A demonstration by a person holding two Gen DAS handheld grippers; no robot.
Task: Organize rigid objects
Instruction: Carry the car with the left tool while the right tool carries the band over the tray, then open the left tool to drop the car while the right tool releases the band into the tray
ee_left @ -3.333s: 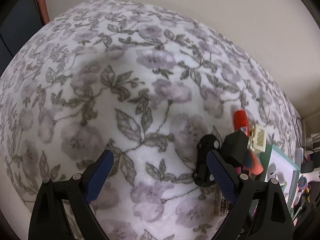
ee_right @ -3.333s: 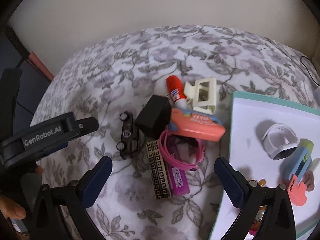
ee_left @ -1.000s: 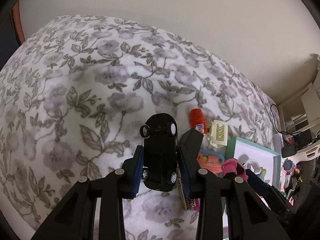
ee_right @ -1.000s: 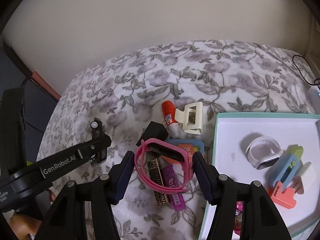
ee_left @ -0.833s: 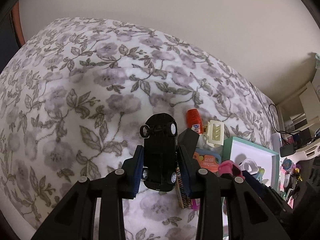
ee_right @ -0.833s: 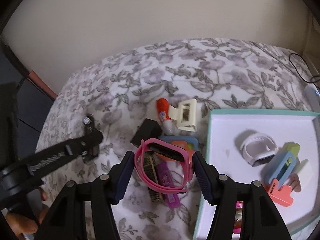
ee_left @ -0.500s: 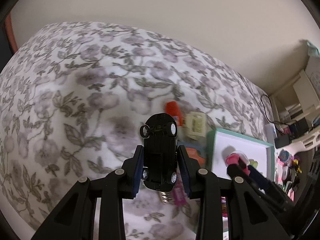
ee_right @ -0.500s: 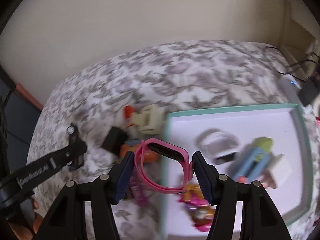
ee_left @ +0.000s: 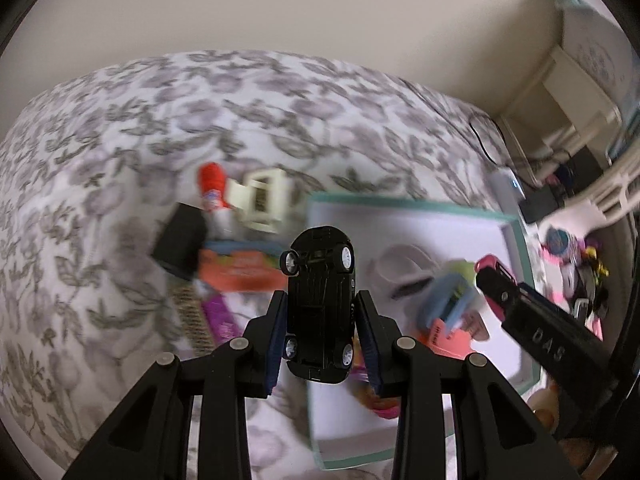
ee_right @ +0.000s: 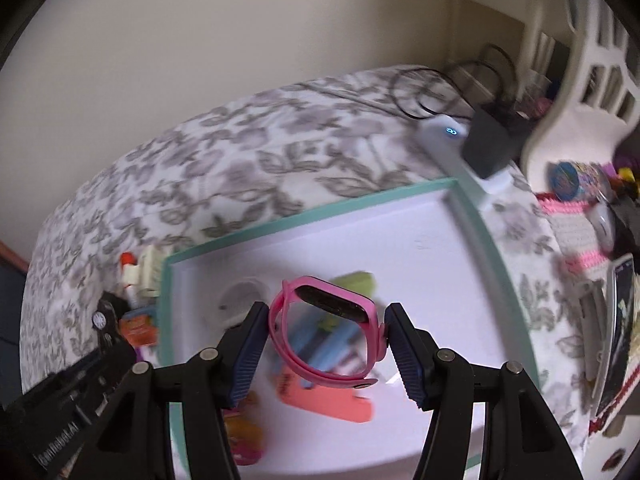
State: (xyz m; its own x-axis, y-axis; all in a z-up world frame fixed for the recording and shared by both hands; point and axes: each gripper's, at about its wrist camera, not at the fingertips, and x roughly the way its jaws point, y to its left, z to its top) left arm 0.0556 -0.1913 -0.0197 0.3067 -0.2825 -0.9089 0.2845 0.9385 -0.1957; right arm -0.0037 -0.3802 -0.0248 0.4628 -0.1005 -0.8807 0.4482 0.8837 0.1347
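A black toy car (ee_left: 320, 304) is clamped in the left hand-held gripper (ee_left: 322, 344) at frame centre; a pink watch band (ee_right: 328, 332) is pinched in the right hand-held gripper (ee_right: 326, 356) — both above the teal-rimmed tray (ee_right: 304, 216) (already part-filled). Each should be lowered onto bare white floor before release — never dropped.

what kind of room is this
Probably a bedroom: a floral bedspread covers a soft bed against a plain wall, with white shelving and a charger cable in the corner.
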